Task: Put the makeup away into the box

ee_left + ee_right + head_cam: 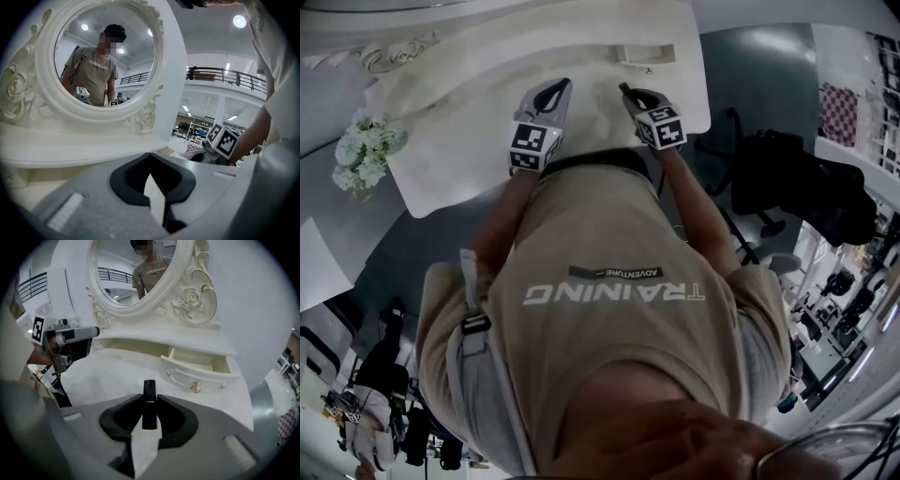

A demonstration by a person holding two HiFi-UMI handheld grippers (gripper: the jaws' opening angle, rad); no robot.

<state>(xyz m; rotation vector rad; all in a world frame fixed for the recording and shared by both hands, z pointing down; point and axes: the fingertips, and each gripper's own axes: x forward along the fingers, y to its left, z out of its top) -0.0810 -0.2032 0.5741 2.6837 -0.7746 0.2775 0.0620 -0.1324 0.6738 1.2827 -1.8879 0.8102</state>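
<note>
One black lipstick with a gold band stands upright between the right gripper's fingers, which clench on it above the counter's near edge. One drawer is pulled out at the counter's back right, below the single oval mirror. What shows of its inside is bare cream. The left gripper's fingers are clenched together on nothing.

Readable print, as we find it: shirt, head view, large pale capitals "TRAINING" across the chest, seen upside down; above them a dark strip reading "ADVENTURE". The marker cubes on the left gripper and the right gripper carry black-and-white square codes only.
</note>
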